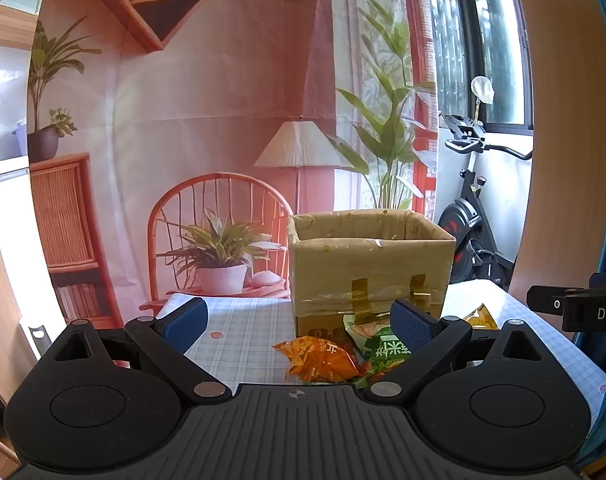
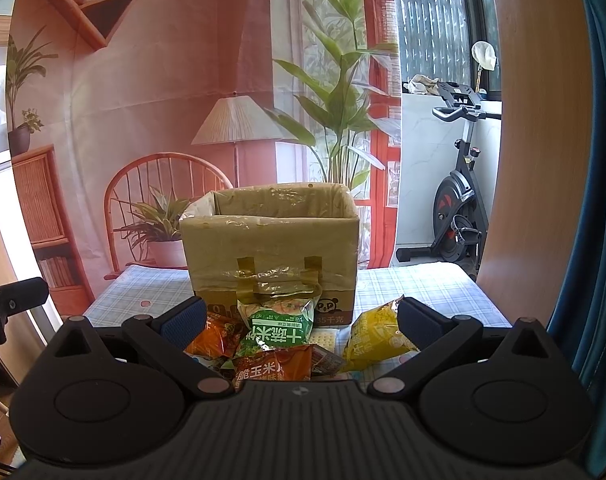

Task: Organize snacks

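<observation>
An open cardboard box stands on the checked tablecloth; it also shows in the right wrist view. Snack packets lie in front of it: an orange packet, a green packet and a yellow packet. In the right wrist view I see the green packet, an orange packet, a red-orange corn packet and a yellow packet. My left gripper is open and empty above the packets. My right gripper is open and empty above the pile.
A printed room backdrop hangs behind the table. An exercise bike stands at the right by the window. The right gripper's body shows at the right edge of the left wrist view. A blue curtain hangs at the far right.
</observation>
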